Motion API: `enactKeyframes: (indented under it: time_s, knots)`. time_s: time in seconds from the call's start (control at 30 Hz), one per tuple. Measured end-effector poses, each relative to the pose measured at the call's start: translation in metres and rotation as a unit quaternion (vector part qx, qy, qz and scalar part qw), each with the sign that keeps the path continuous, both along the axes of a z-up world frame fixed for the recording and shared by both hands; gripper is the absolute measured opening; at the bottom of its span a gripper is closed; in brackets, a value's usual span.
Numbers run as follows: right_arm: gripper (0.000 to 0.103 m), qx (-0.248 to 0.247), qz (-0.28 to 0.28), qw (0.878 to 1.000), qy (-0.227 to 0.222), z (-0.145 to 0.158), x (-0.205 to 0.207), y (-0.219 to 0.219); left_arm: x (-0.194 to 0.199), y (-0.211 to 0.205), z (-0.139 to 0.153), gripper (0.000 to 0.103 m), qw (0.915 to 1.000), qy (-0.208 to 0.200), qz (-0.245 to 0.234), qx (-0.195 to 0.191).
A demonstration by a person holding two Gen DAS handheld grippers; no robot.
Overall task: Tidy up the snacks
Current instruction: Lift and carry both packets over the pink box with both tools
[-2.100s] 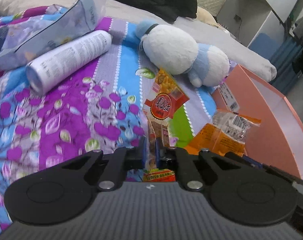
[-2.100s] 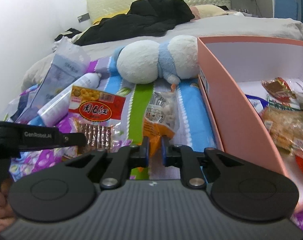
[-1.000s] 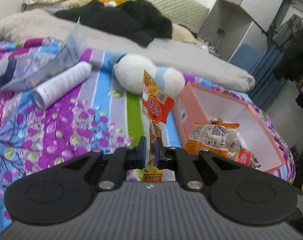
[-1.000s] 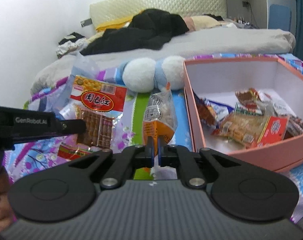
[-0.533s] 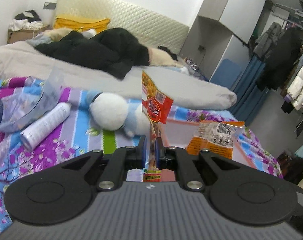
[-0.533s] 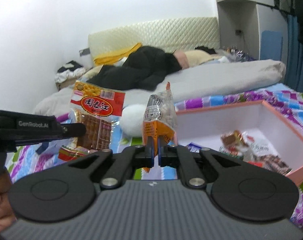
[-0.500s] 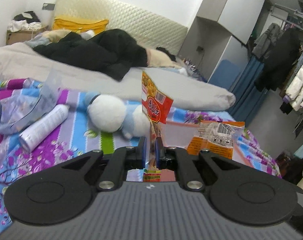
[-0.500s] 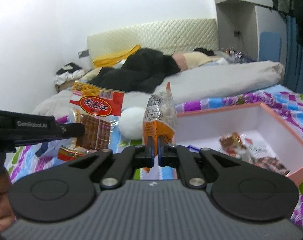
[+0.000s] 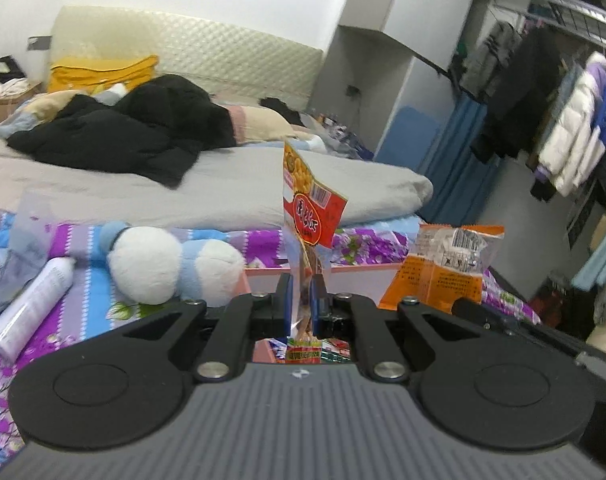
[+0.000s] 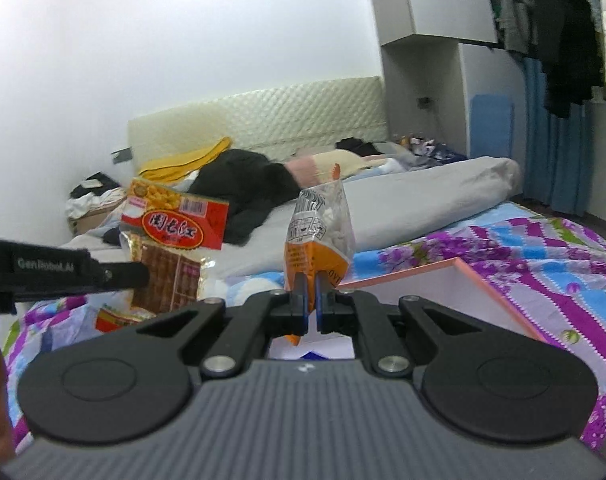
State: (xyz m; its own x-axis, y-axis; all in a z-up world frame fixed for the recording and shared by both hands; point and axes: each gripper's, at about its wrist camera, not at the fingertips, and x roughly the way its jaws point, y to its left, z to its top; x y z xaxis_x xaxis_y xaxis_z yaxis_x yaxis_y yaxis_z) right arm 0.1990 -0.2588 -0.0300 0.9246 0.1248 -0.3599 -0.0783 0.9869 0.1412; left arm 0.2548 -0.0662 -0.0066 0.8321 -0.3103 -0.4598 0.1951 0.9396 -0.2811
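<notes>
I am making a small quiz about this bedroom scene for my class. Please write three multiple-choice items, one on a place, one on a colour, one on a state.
1. Where does the white spray can lie?
A. inside the pink box
B. on the flowered bedspread, left of the plush toy
C. on the grey duvet

2. What colour is the lower part of the packet in the right gripper?
A. orange
B. green
C. black

3. How does the left gripper stand?
A. wide open, empty
B. shut, empty
C. shut on the red snack packet

Key:
1 B, it lies beside the plush toy on the bedspread.
2 A, the orange snack packet shows it.
3 C, the jaws pinch the red snack packet.
</notes>
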Motion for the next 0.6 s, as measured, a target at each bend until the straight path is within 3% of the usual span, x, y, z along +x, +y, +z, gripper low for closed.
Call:
enactKeyframes:
  time_s: [0.3, 0.6]
  knots:
    - [0.007, -0.012, -0.033, 0.998, 0.048, -0.032, 0.044, -0.046, 0.063, -0.045, -0.029, 0.01, 0.998, 0.041, -0.041, 0.026]
    - [0.007, -0.01, -0.018, 0.991, 0.133, -0.076, 0.087, -0.069, 0.117, -0.077, -0.06, 0.011, 0.9908, 0.09, -0.08, 0.061]
